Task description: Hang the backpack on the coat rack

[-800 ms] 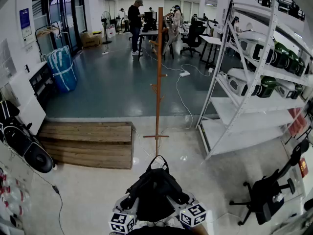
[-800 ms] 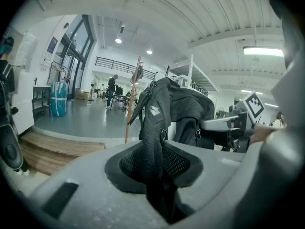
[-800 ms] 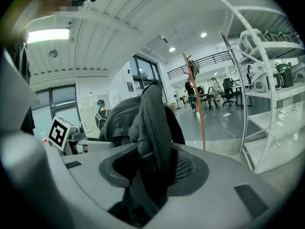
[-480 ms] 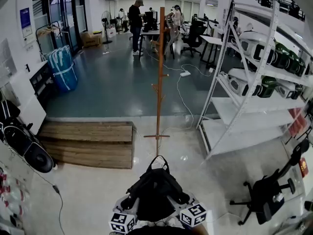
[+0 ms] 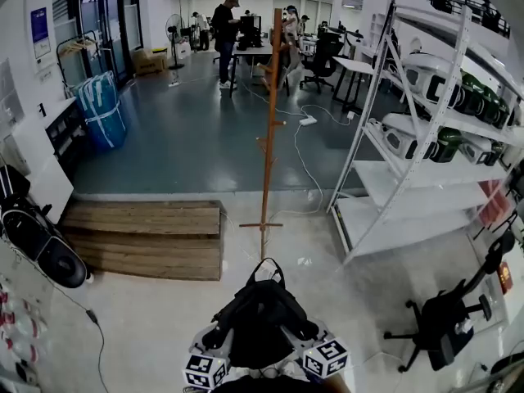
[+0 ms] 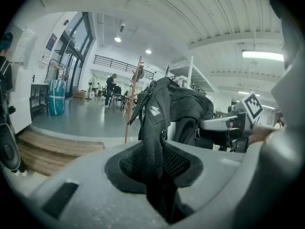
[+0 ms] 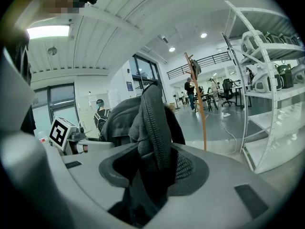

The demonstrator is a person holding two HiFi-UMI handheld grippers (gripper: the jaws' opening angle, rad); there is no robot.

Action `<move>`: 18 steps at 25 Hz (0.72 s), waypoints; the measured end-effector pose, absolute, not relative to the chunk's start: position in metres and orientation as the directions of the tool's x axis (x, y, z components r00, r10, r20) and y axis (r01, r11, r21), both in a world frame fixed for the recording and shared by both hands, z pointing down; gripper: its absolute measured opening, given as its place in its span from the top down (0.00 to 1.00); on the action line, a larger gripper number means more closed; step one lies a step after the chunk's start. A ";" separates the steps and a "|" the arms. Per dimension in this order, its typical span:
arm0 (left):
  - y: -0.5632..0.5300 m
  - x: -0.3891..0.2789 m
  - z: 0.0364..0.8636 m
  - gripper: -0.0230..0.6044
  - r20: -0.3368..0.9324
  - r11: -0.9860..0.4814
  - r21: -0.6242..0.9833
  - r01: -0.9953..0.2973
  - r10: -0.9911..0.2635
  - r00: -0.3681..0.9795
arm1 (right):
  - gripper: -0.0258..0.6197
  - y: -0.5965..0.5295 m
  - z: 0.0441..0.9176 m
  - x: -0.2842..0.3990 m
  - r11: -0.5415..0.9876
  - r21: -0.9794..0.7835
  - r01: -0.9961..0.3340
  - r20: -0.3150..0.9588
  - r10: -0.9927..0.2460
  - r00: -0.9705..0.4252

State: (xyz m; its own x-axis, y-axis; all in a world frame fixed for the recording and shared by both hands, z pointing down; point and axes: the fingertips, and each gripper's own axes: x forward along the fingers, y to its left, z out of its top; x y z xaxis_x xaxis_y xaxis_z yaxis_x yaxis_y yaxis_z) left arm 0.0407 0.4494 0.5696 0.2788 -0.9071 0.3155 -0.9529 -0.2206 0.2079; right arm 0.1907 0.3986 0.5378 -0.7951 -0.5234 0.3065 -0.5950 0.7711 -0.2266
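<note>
A black backpack point(image 5: 260, 322) hangs between my two grippers at the bottom middle of the head view, its top loop upright. My left gripper point(image 5: 219, 342) is shut on a black mesh shoulder strap point(image 6: 153, 147) of the backpack point(image 6: 178, 104). My right gripper point(image 5: 304, 338) is shut on a zippered fold of the backpack point(image 7: 150, 128). The tall wooden coat rack point(image 5: 268, 129) stands straight ahead on the pale floor, some way beyond the backpack. It also shows as the thin wooden coat rack point(image 6: 132, 104) in the left gripper view and the coat rack point(image 7: 198, 104) in the right gripper view.
White metal shelving point(image 5: 409, 129) with helmets stands at the right. A low wooden platform point(image 5: 147, 236) lies at the left, and a black office chair point(image 5: 446, 326) at the lower right. Cables point(image 5: 307, 166) run across the floor behind the rack. People stand at desks point(image 5: 225, 35) far back.
The head view has shifted slightly toward the rack. Both grippers keep their hold on the backpack, which stays in the same place in the view.
</note>
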 end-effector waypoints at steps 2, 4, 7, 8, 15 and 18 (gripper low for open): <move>0.450 0.034 0.569 0.81 0.311 -0.234 0.208 -0.950 -0.905 0.291 | 0.70 0.401 0.537 0.185 0.767 -0.223 -0.602 0.309 -0.530 -0.790; 0.453 0.025 0.569 0.81 0.310 -0.245 0.210 -0.946 -0.902 0.302 | 0.70 0.405 0.537 0.176 0.761 -0.224 -0.609 0.307 -0.538 -0.785; 0.454 0.012 0.569 0.81 0.298 -0.269 0.204 -0.941 -0.899 0.322 | 0.70 0.408 0.537 0.163 0.752 -0.224 -0.620 0.302 -0.551 -0.778; 0.453 0.009 0.569 0.81 0.296 -0.275 0.202 -0.940 -0.898 0.326 | 0.70 0.407 0.537 0.160 0.749 -0.222 -0.624 0.300 -0.557 -0.775; 0.447 -0.016 0.565 0.81 0.299 -0.284 0.192 -0.939 -0.895 0.332 | 0.70 0.404 0.536 0.136 0.737 -0.240 -0.631 0.289 -0.566 -0.772; 0.440 -0.026 0.566 0.81 0.299 -0.285 0.188 -0.940 -0.895 0.331 | 0.70 0.397 0.537 0.127 0.738 -0.243 -0.629 0.286 -0.565 -0.774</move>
